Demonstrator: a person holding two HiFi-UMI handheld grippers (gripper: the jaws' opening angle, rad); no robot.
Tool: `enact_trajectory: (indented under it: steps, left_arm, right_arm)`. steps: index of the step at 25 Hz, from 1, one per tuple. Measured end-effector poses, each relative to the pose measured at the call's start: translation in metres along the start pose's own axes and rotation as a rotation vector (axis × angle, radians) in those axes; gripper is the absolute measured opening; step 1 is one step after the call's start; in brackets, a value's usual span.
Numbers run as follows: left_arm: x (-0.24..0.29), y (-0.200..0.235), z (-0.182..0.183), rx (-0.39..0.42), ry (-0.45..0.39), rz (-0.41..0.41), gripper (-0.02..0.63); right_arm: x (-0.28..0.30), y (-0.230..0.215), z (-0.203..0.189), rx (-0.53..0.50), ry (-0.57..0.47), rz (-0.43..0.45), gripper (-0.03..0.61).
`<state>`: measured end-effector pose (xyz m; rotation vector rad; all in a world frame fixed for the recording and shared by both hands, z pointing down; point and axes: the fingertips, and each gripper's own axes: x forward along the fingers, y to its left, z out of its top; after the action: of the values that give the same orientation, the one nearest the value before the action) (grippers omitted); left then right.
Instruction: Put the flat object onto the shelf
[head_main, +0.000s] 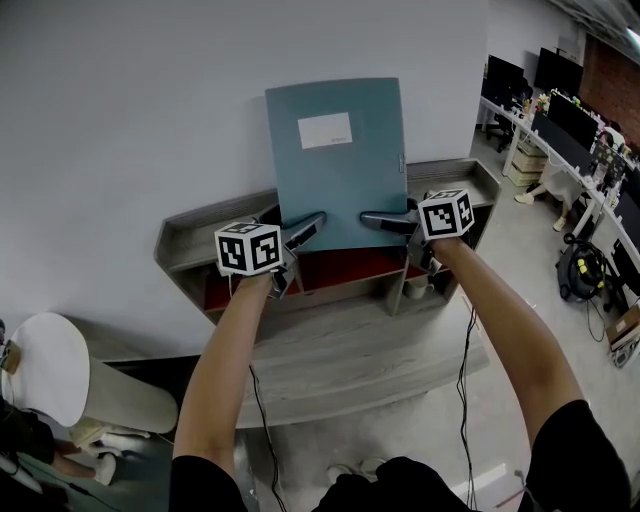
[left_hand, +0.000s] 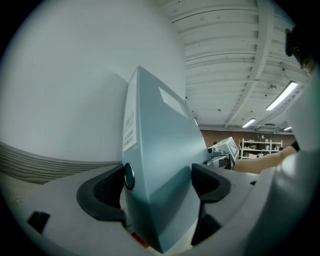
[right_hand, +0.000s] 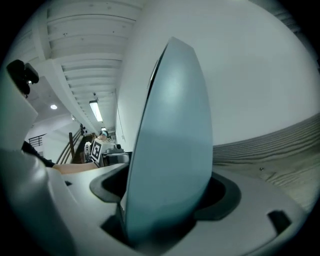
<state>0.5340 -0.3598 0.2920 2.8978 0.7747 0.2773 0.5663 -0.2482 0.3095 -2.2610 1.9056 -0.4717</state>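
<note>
A flat blue-grey file folder (head_main: 335, 165) with a white label stands upright on top of the grey shelf (head_main: 195, 240), its back close to the white wall. My left gripper (head_main: 300, 232) holds its lower left corner. In the left gripper view the folder's spine (left_hand: 160, 165) fills the gap and both pads (left_hand: 210, 182) touch it. My right gripper (head_main: 385, 220) is at the lower right corner. There the folder (right_hand: 170, 150) stands between wide jaws (right_hand: 167, 187), and a dark gap shows beside the left pad.
The shelf has red-lined compartments (head_main: 340, 268) below its top, with a white cup (head_main: 415, 288) in the right one. A grey desk surface (head_main: 380, 350) lies beneath. A white chair (head_main: 45, 365) stands at lower left. Office desks with monitors (head_main: 580, 130) are at the right.
</note>
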Motion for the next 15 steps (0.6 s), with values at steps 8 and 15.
enact_trajectory:
  steps: [8,15]
  left_arm:
    - [0.002,0.003,0.005,0.114,0.035,0.064,0.396]
    - [0.006,0.011,0.003,0.109,0.033,0.134,0.394]
  right_arm:
    - [0.004,-0.005,0.005,-0.158,0.04,-0.069,0.403]
    - [0.01,-0.014,0.003,-0.18,0.071,-0.095,0.402]
